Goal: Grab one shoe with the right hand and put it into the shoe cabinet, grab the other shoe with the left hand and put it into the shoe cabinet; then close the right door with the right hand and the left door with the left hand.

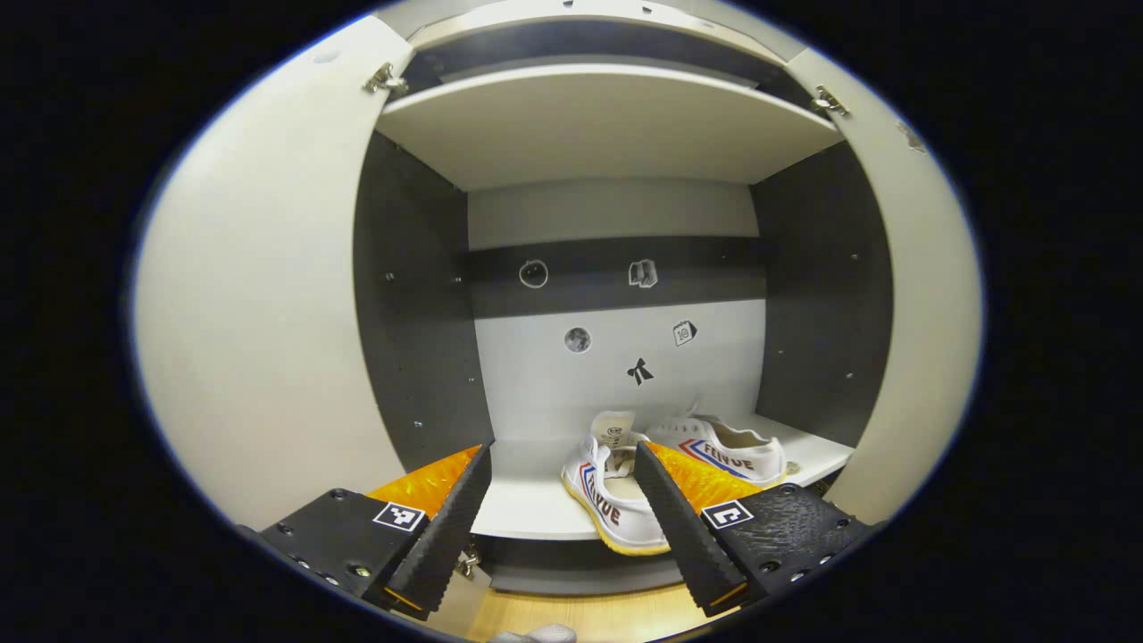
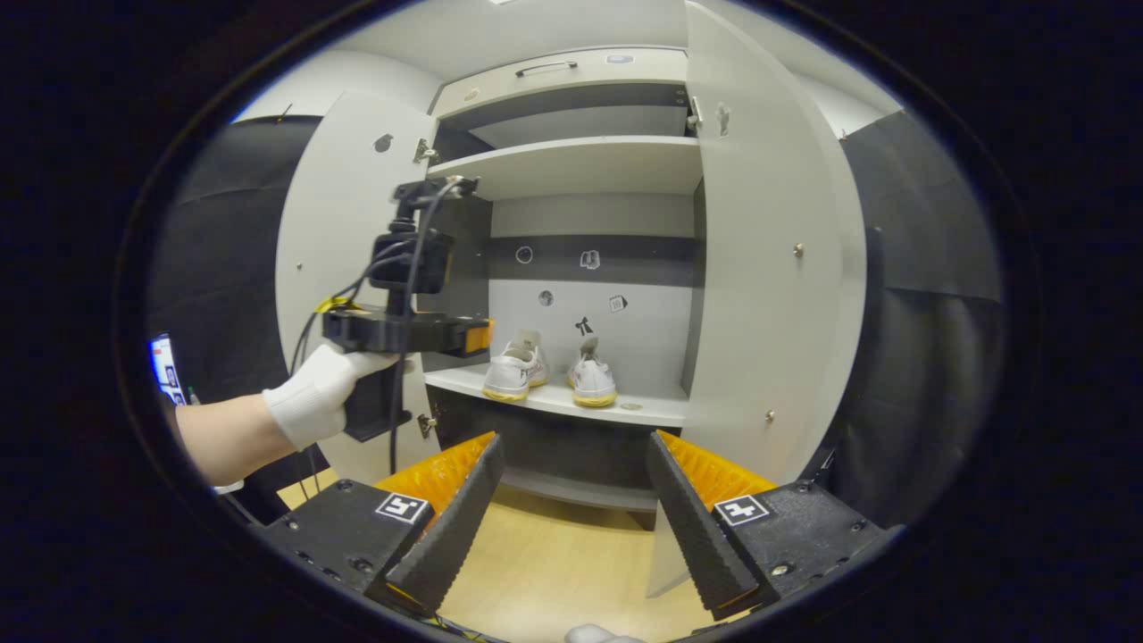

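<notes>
Right gripper [image 2: 571,509] is hovering open and empty, with the right door [image 2: 759,295] standing ajar just rightward, both shoes [image 2: 546,371] shelved.

Two shoes [image 2: 546,371] stood side by side on the lower shelf [image 2: 643,409] inside the shoe cabinet [image 2: 571,165], another shelf [image 2: 580,161] above them. The left door [image 2: 348,223] and right door [image 2: 759,268] stood open to either side. The left gripper [image 2: 478,335] hung before the shelf, left of the shoes.

Both doors [image 2: 768,268] stand open; two shoes [image 2: 545,371] occupy the shelf's [image 2: 652,409] middle.
</notes>
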`<state>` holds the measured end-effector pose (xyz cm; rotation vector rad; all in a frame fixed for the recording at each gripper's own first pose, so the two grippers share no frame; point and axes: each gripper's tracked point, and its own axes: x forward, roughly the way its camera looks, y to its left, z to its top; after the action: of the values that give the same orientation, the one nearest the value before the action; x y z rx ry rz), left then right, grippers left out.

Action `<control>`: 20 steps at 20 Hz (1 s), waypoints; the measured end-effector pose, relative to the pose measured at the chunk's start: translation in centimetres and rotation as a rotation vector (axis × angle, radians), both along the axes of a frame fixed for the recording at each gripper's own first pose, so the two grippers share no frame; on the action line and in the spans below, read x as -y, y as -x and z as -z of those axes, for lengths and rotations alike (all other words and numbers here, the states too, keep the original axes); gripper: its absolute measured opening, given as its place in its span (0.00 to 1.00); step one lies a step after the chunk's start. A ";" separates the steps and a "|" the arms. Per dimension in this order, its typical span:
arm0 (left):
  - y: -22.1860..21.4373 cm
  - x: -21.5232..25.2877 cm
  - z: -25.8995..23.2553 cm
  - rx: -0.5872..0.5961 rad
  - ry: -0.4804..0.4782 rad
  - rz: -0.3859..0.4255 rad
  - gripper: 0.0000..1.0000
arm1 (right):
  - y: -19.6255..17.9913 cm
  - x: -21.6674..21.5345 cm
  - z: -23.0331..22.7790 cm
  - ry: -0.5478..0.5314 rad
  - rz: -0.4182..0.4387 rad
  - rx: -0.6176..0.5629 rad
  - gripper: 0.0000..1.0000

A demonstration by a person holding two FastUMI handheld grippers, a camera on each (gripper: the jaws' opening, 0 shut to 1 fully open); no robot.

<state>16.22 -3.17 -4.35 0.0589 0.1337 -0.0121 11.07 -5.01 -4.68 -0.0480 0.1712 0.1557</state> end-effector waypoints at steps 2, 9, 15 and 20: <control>3.4 -0.1 -1.1 0.026 -0.004 0.022 0.96 | 0.6 0.5 -0.5 0.000 0.029 0.012 1.00; 15.2 -3.8 -2.3 0.068 -0.002 0.013 0.96 | 3.5 2.7 -1.5 -0.012 0.144 0.035 1.00; 24.1 -6.3 -0.1 0.043 0.046 -0.034 0.97 | 6.0 3.8 -1.9 -0.029 0.229 0.049 1.00; 28.5 -7.2 2.0 0.008 0.061 -0.033 0.97 | 7.9 4.7 -1.1 -0.042 0.287 0.032 1.00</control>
<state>-12.33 4.02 -6.31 -0.0044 0.1265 0.0170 3.17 -9.68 -3.63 0.0158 0.1410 -0.1273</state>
